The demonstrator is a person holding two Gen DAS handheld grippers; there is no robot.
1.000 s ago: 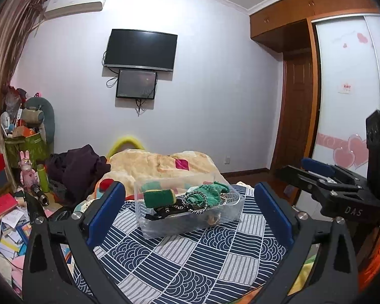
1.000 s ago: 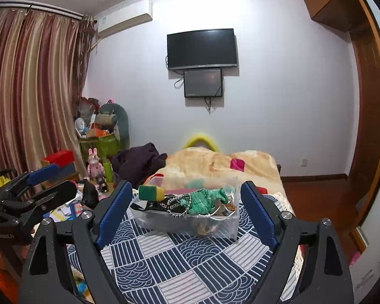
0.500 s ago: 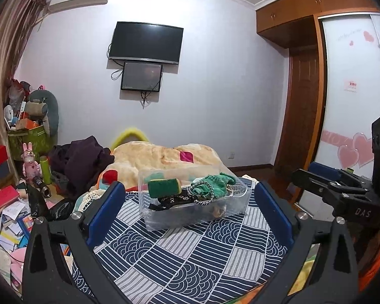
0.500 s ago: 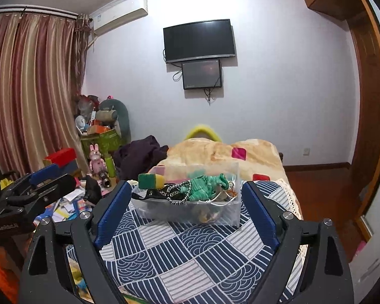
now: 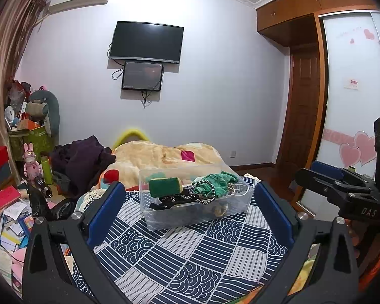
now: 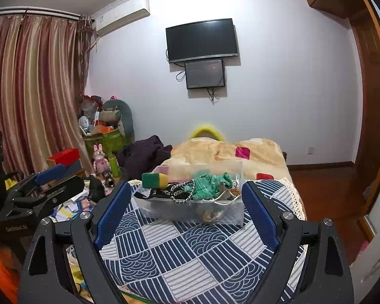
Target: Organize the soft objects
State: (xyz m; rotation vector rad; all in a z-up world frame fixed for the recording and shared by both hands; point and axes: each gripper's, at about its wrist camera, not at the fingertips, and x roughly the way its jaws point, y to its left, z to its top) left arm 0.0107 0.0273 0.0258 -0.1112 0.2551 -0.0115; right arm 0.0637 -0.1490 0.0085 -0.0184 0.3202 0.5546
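Note:
A clear plastic box (image 5: 190, 212) stands on the blue patterned bed cover (image 5: 190, 258). In it lie a green and yellow sponge (image 5: 164, 186), a green knitted glove (image 5: 216, 181) and dark straps with a beaded cord (image 5: 202, 195). My left gripper (image 5: 190, 202) is open and empty, short of the box. My right gripper (image 6: 187, 202) is open and empty, also short of the box (image 6: 190, 209), where the sponge (image 6: 153, 179) and glove (image 6: 210, 185) show. Each gripper shows at the edge of the other's view.
A beige quilt (image 5: 164, 157) lies beyond the box, with dark clothes (image 5: 83, 159) to its left. Cluttered boxes, papers and toys (image 5: 10, 202) crowd the floor at left. A wardrobe (image 5: 352, 101) and door stand at right.
Both grippers have tilted slightly downward and moved a little nearer the box; the box sits lower and larger in both views. Jaws stay open.

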